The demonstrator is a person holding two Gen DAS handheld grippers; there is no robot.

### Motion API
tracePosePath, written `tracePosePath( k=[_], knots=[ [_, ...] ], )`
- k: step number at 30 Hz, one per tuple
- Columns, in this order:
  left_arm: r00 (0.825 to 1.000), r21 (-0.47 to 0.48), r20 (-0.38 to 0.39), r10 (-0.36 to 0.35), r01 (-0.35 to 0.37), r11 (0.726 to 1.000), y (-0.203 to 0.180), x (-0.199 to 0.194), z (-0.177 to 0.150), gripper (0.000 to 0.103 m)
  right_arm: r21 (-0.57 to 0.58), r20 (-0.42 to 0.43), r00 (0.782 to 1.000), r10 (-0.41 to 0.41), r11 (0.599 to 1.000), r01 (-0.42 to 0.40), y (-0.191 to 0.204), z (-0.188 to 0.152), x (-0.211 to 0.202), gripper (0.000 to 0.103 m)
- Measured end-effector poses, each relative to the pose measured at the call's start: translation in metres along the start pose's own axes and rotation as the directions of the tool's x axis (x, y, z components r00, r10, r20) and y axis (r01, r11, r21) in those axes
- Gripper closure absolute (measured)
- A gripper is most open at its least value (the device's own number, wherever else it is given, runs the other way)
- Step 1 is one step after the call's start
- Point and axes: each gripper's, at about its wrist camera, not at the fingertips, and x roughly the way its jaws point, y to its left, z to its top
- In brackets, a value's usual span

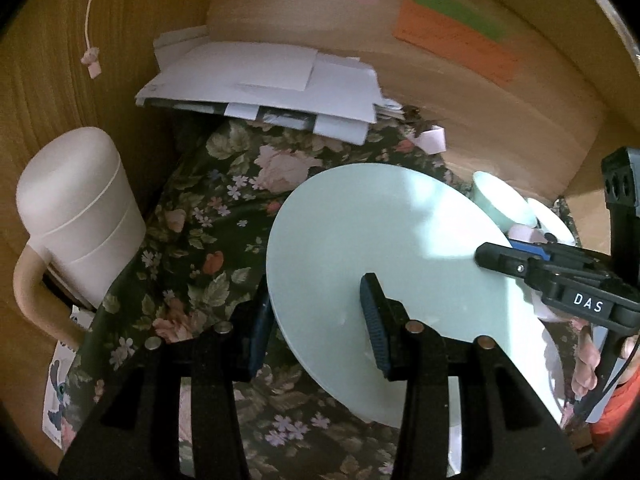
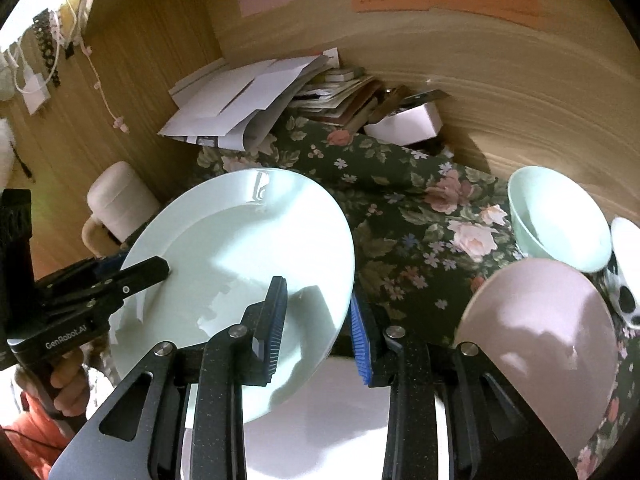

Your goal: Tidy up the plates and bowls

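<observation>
A large pale green plate [image 1: 384, 264] [image 2: 240, 264] is held tilted above the floral cloth, with both grippers on its rim. My left gripper [image 1: 316, 320] has its jaws either side of the near edge; it shows in the right wrist view [image 2: 140, 272] on the plate's left rim. My right gripper [image 2: 318, 320] straddles the plate's right rim; it shows in the left wrist view [image 1: 504, 258]. A white plate [image 2: 340, 412] lies below. A pink bowl [image 2: 540, 340], a pale green bowl [image 2: 560, 220] and a patterned white cup [image 2: 624, 272] sit to the right.
A floral cloth [image 1: 208, 248] covers the desk. A heap of papers and envelopes [image 1: 264, 80] lies at the back, with books and a white box [image 2: 404, 122]. A cream lidded jug [image 1: 76, 216] stands at the left. Wooden walls [image 1: 480, 128] close the back and sides.
</observation>
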Motion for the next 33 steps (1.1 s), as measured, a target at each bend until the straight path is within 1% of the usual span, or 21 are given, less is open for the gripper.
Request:
tracePosePath(
  k=[9,15,26,33],
  knots=[
    [0.999,0.021,0.038,-0.026,0.025,0.999,-0.019,-0.02,-0.012,0.061,0.011,0.04,0.999,-0.007,1.0,0.007,-0.004,-0.017,-0.026,0.075],
    [0.998,0.029,0.042,-0.035,0.034,0.999,-0.029,-0.028,-0.022,0.061,0.019,0.06,0.998,-0.01,1.0,0.009,-0.004,-0.031,-0.041,0.075],
    [0.997,0.044,0.038,-0.061,0.059,0.997,-0.046,-0.04,-0.044,0.061,0.048,0.069,0.998,-0.008,0.999,0.005,-0.011,-0.06,-0.057,0.075],
    [0.997,0.048,0.013,-0.074,0.073,0.996,-0.055,-0.04,-0.059,0.061,0.07,0.071,0.997,-0.011,0.998,0.006,-0.016,-0.077,-0.064,0.075]
  ],
)
